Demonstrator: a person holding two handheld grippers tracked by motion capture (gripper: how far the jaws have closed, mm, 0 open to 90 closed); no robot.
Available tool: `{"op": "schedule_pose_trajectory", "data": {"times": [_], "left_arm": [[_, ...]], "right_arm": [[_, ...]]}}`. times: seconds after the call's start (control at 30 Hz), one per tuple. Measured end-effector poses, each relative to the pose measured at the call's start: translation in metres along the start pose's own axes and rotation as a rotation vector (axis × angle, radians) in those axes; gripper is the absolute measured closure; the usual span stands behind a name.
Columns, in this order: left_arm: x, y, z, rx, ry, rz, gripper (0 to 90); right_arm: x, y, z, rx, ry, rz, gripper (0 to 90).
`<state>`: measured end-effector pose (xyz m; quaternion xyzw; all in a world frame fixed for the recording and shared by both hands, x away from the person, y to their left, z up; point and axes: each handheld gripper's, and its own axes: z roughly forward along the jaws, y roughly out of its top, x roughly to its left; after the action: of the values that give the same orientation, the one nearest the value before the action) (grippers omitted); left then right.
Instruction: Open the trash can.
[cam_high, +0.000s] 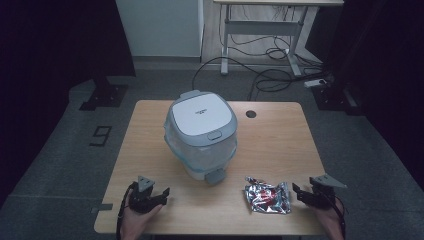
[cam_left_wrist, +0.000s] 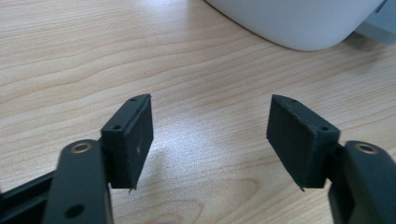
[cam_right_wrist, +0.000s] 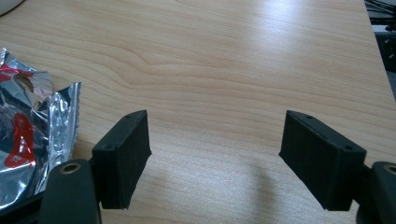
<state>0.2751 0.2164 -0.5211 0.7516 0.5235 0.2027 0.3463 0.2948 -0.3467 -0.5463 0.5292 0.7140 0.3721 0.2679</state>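
A crumpled foil packet (cam_high: 267, 197) lies near the table's (cam_high: 280, 145) front edge, just left of the right gripper (cam_high: 306, 192). Both grippers, left (cam_high: 161, 196) included, rest released, jaws wide, nothing between them. A lidded white bin (cam_high: 202, 134) stands mid-table, behind both.

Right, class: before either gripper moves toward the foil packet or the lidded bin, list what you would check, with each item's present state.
1. Left gripper open, nothing between its jaws: ok.
2. Right gripper open, nothing held: ok.
3. Foil packet lying free on the table, beside the right gripper: ok.
4. Bin upright, lid shut: ok if it must stay shut, not ok for dropping anything in.
5. What the bin holds: cannot tell.
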Motion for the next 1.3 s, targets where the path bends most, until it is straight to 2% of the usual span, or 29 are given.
{"op": "schedule_pose_trajectory", "data": {"times": [0.13, 0.2, 0.33, 0.4, 0.47, 0.73, 0.8, 0.87, 0.93, 1.0, 1.07, 1.3], "left_arm": [[0.004, 0.0, -0.002, -0.009, -0.036, 0.007, 39.3], [0.006, -0.001, -0.003, -0.014, -0.051, 0.015, 45.6], [0.009, -0.002, -0.004, -0.027, -0.066, 0.019, 48.3], [0.011, -0.002, -0.004, -0.035, -0.066, 0.012, 49.7], [0.013, -0.002, -0.005, -0.04, -0.079, 0.003, 56.5], [0.014, 0.0, -0.012, -0.089, -0.111, -0.009, 69.0], [0.014, 0.001, -0.016, -0.099, -0.137, -0.018, 78.1], [0.013, 0.002, -0.017, -0.106, -0.149, -0.019, 79.1], [0.011, 0.003, -0.019, -0.121, -0.179, -0.004, 81.5], [0.01, 0.003, -0.02, -0.126, -0.189, 0.001, 82.3], [0.005, 0.005, -0.022, -0.141, -0.213, 0.028, 85.7], [-0.008, 0.009, -0.02, -0.136, -0.244, 0.084, 90.0]], "right_arm": [[0.001, 0.0, 0.0, 0.002, 0.003, 0.001, 24.0], [0.002, 0.0, 0.0, 0.003, 0.006, -0.001, 24.1], [0.003, 0.0, 0.001, 0.007, 0.009, -0.003, 24.2], [0.003, 0.0, 0.002, 0.01, 0.008, -0.008, 24.3], [0.002, 0.0, 0.002, 0.015, 0.003, -0.007, 24.8], [0.0, 0.0, 0.002, 0.023, -0.012, 0.011, 25.8], [0.0, 0.0, 0.003, 0.027, -0.012, 0.006, 26.1], [0.0, 0.0, 0.003, 0.027, -0.011, 0.005, 26.1], [0.001, -0.001, 0.003, 0.028, -0.01, 0.003, 26.4], [0.001, -0.001, 0.003, 0.027, -0.012, 0.002, 26.5], [0.0, 0.0, 0.002, 0.021, -0.014, 0.0, 26.7], [0.001, 0.0, 0.002, 0.02, -0.015, 0.0, 26.9]]}}
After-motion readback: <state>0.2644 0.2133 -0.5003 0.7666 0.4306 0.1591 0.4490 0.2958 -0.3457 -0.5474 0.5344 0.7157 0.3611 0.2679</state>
